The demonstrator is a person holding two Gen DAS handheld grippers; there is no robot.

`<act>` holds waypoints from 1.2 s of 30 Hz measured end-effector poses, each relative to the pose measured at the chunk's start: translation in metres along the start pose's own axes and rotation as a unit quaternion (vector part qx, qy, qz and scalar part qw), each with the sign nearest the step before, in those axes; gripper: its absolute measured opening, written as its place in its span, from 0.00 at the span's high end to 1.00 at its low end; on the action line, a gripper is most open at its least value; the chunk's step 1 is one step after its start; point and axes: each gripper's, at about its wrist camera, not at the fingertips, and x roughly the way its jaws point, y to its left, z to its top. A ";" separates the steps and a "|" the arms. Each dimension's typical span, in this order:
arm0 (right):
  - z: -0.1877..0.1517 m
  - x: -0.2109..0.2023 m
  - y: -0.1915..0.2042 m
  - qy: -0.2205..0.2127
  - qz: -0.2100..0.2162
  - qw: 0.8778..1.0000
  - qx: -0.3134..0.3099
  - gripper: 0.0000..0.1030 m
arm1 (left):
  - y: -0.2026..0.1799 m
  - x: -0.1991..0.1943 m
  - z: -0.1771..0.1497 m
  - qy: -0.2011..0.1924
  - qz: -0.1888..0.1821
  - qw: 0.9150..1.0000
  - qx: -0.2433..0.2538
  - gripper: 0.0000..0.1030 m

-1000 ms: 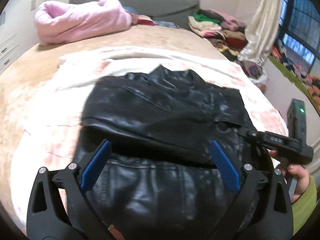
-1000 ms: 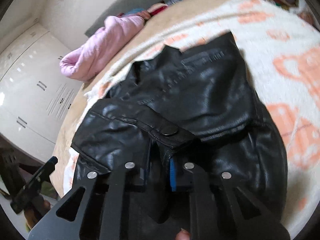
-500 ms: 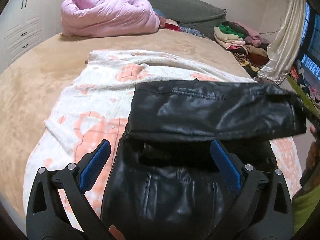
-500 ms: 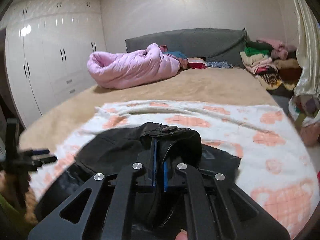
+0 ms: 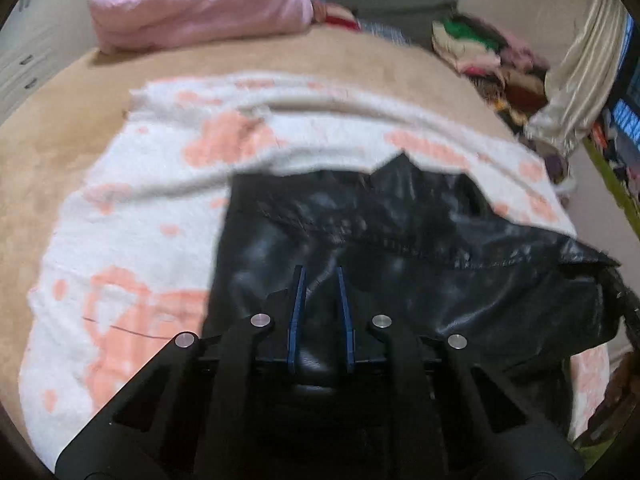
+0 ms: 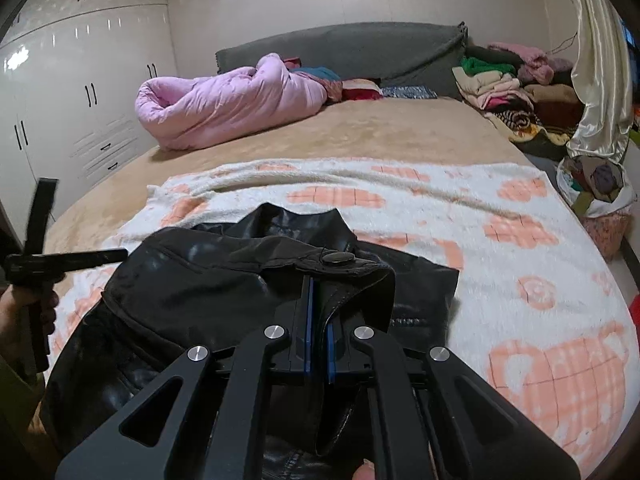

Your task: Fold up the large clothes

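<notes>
Right gripper [image 6: 319, 320]: fingers pressed together on a fold of the black leather jacket [image 6: 224, 280], just below its snap button [image 6: 338, 258] (cuff or tab, can't tell which). Left gripper [image 5: 319, 300]: fingers closing, narrow gap, jacket leather between them; pic blurred. Jacket lies partly folded on the white-and-orange blanket [image 6: 500, 240], near edge of the bed [image 6: 380, 132]. Farther back: pink quilt [image 6: 224, 100] rolled up by the grey headboard [image 6: 340, 48], clothes pile [image 6: 508, 88] at far right, white wardrobe [image 6: 80, 80] on the left.
</notes>
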 end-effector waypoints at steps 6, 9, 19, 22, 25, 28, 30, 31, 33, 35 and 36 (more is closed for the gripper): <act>-0.005 0.007 -0.006 0.020 -0.002 1.000 0.010 0.94 | -0.011 0.037 -0.026 0.045 0.017 0.998 0.034 0.92; -0.009 0.015 -0.008 0.038 -0.015 0.999 0.016 0.89 | -0.014 0.040 -0.032 0.041 0.028 0.997 0.051 0.92; -0.014 0.009 -0.026 0.037 -0.052 0.996 0.063 0.41 | -0.005 0.046 -0.033 0.049 0.014 0.998 0.035 0.91; -0.011 -0.001 -0.020 0.004 -0.070 0.996 0.053 0.42 | -0.004 0.047 -0.034 0.045 0.013 0.998 0.034 0.92; -0.010 0.003 -0.002 -0.006 -0.060 0.998 0.025 0.44 | -0.003 0.046 -0.034 0.042 0.014 0.999 0.031 0.92; -0.014 0.022 0.022 0.011 -0.054 0.998 -0.016 0.44 | -0.007 0.046 -0.036 0.040 0.018 0.998 0.035 0.92; -0.019 0.039 0.035 0.031 -0.051 0.997 -0.039 0.44 | -0.007 0.045 -0.036 0.038 0.018 0.998 0.036 0.92; -0.023 0.047 0.039 0.043 -0.050 0.997 -0.048 0.44 | -0.007 0.045 -0.036 0.038 0.017 0.999 0.035 0.92; -0.033 0.068 0.042 0.082 -0.066 0.992 -0.065 0.44 | -0.007 0.045 -0.037 0.037 0.016 0.999 0.033 0.92; -0.043 0.087 0.035 0.128 -0.071 0.988 -0.050 0.46 | -0.007 0.045 -0.037 0.036 0.014 0.999 0.032 0.92; -0.048 0.094 0.029 0.143 -0.063 0.987 -0.031 0.46 | -0.006 0.045 -0.038 0.036 0.014 0.999 0.032 0.92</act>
